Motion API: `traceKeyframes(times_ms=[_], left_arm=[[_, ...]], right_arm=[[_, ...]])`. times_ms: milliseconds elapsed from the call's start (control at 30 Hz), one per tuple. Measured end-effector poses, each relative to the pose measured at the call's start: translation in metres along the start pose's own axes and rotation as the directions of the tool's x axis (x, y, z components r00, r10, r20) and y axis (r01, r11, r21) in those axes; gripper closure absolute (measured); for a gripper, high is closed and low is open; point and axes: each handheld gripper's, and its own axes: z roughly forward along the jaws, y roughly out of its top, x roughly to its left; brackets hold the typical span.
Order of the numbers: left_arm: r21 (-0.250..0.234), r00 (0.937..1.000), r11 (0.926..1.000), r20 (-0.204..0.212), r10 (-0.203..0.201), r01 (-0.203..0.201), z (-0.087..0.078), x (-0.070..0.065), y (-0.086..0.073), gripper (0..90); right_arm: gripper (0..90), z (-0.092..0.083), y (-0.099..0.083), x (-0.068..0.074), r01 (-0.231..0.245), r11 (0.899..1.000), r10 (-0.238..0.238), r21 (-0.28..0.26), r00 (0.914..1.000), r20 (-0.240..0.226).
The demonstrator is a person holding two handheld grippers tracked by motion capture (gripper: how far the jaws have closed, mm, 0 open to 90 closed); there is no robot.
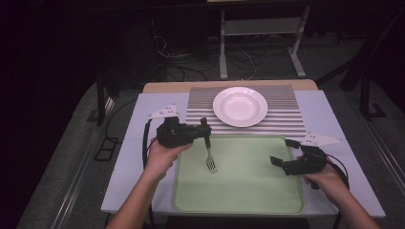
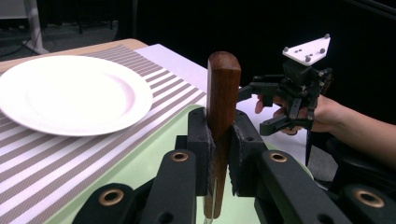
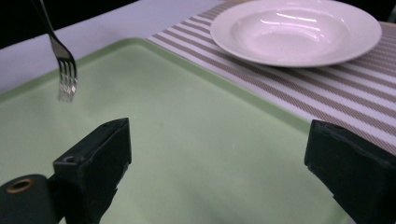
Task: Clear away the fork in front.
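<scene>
My left gripper (image 1: 203,132) is shut on the brown wooden handle of a fork (image 1: 209,157), whose metal tines hang down just above the green tray (image 1: 248,191). In the left gripper view the handle (image 2: 222,98) stands upright between the two black jaws. The fork's tines (image 3: 66,77) hover over the tray's left part in the right gripper view. My right gripper (image 1: 282,152) stands open over the tray's right edge with nothing between its jaws, also seen as the right gripper (image 2: 261,106) farther off. A white plate (image 1: 240,106) sits on the striped placemat (image 1: 286,114).
The tray (image 3: 196,140) lies at the table's front, the placemat (image 2: 56,158) and plate (image 2: 70,93) behind it. A white cloth (image 1: 129,157) covers the table. Cables and metal stand legs (image 1: 222,47) are on the dark floor beyond the far edge.
</scene>
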Motion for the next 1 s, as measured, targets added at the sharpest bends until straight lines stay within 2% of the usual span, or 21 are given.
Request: traceKeyframes(times_ms=[367,467,600,700,833,1000], left_arm=[[-0.006,0.9997,0.9998,-0.018,-0.018,0.017,-0.033,0.001,-0.010,80.3],[-0.004,0.9995,0.9998,-0.023,-0.021,0.021,-0.040,0.000,-0.013,80.3],[0.009,0.9989,0.9994,-0.033,-0.033,0.033,-0.049,-0.002,-0.019,80.3],[0.025,0.9983,0.9987,-0.037,-0.044,0.045,-0.052,-0.002,-0.024,80.3],[0.043,0.9979,0.9973,-0.026,-0.059,0.060,-0.052,0.000,-0.028,80.3],[0.080,0.9983,0.9953,-0.020,-0.054,0.055,-0.045,0.001,-0.031,80.2]], right_arm=[[3.3,-0.015,-0.022,-0.005,-0.026,0.999,0.026,0.036,0.9996,0.011],[3.3,-0.016,-0.028,-0.005,-0.036,0.997,0.035,0.073,0.9993,0.013],[3.6,-0.013,-0.030,-0.005,-0.033,0.996,0.033,0.081,0.9994,-0.003],[3.8,-0.011,-0.030,-0.003,-0.008,0.997,0.008,0.082,1.0000,0.000],[3.8,-0.011,-0.031,-0.004,-0.004,0.997,0.004,0.081,1.0000,0.003],[3.8,-0.012,-0.031,-0.005,-0.002,0.997,0.002,0.076,1.0000,0.008]])
